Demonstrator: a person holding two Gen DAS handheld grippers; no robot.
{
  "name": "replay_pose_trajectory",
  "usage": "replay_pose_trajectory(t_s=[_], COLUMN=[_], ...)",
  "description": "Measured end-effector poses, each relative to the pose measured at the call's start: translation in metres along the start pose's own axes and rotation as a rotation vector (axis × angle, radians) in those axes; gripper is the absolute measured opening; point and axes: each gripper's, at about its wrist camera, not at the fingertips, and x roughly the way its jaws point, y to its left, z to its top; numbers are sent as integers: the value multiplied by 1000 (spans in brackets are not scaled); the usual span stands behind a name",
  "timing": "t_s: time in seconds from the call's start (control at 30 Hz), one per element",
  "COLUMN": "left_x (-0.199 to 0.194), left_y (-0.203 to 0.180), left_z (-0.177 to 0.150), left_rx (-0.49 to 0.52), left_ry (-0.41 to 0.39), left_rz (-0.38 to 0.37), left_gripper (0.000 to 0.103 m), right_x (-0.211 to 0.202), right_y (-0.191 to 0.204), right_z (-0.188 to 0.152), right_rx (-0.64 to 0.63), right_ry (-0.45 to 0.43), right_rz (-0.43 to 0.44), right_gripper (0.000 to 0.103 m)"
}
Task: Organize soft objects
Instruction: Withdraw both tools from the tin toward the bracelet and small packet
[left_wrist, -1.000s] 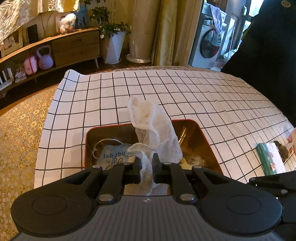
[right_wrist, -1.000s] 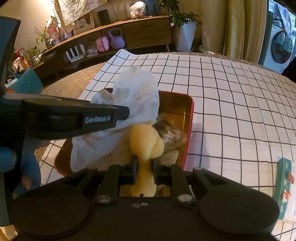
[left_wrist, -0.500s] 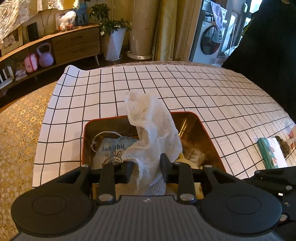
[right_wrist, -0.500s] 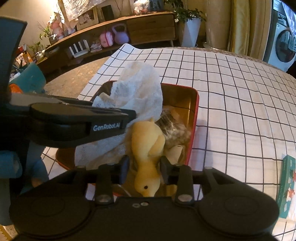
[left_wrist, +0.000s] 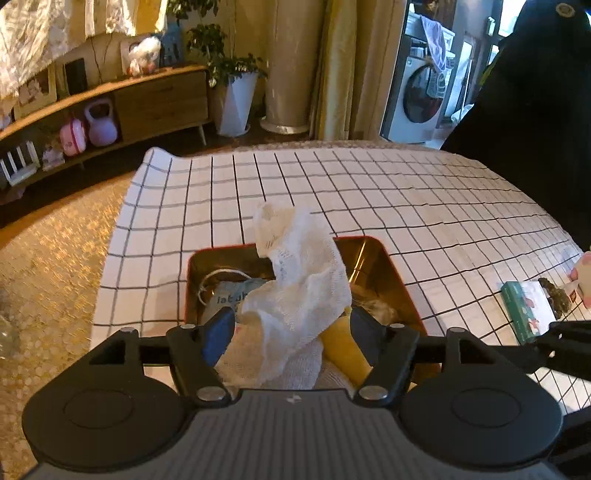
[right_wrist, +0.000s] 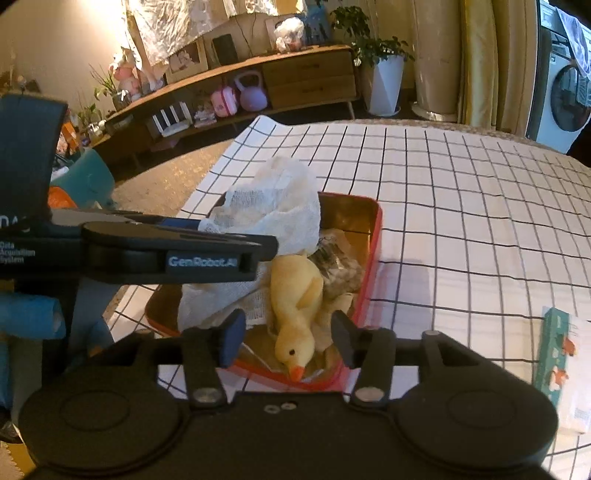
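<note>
Both hand-held grippers, left (left_wrist: 291, 328) and right (right_wrist: 288, 338), have just been opening; jaws stand wide, gripping nothing. White gauze cloth (left_wrist: 299, 280) and plush duck (right_wrist: 295, 295) lie inside the red tin (right_wrist: 373, 236). Both appear light and limp; grasp at bunched midsection.

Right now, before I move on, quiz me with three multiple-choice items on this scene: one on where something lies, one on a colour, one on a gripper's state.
1. Where does the yellow duck toy lie?
A. in the red tin
B. on the checked cloth beside the tin
C. on the floor

2. What colour is the duck's beak?
A. black
B. orange
C. white

3. How do the right gripper and the duck stand?
A. jaws clamped on the duck
B. jaws apart, pads clear of the duck
C. jaws shut with nothing between them

Answers:
1 A: the duck rests inside the tin's rim, next to the white gauze cloth.
2 B: the beak tip shows orange at the tin's near edge.
3 B: the jaws have just been opening; the duck lies between them untouched.
</note>
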Motion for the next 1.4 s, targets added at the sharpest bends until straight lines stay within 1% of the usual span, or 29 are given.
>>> replay_pose_trajectory(t_s=[0.17, 0.27, 0.37, 0.6, 0.67, 0.8, 0.9, 1.07, 1.13, 1.23, 1.4], left_x=[-26, -43, -57, -82, -86, -89, -87, -88, -87, -84, -73], left_y=[-8, -18, -30, -71, -83, -110, -130, -164, -179, -200, -237], left_z=[1, 2, 3, 1, 0, -4, -6, -10, -11, -12, -15], left_rx=[12, 28, 32, 75, 85, 98, 102, 107, 117, 139, 189], left_ry=[-37, -69, -90, -133, -141, -144, -140, -150, -157, -167, -168], left_rz=[6, 4, -20, -75, -92, -140, -174, -225, -243, -274, -321], left_gripper=[71, 71, 72, 82, 83, 83, 83, 84, 88, 92, 94], right_x=[-29, -48, -65, -100, -109, -125, -135, -150, -156, -164, -172], right_y=[-8, -12, -18, -40, -49, -65, -78, -103, -114, -132, -159], right_z=[-5, -9, -13, -24, -30, -40, -48, -63, -69, -79, -93], right_rx=[14, 8, 9, 46, 51, 63, 77, 105, 112, 124, 139], right_ry=[-34, -58, -83, -132, -141, -160, -170, -184, -187, -192, -184], right_rz=[9, 7, 1, -14, -24, -47, -67, -101, -114, -135, -184], right_gripper=[59, 64, 67, 75, 77, 84, 86, 87, 87, 88, 88])
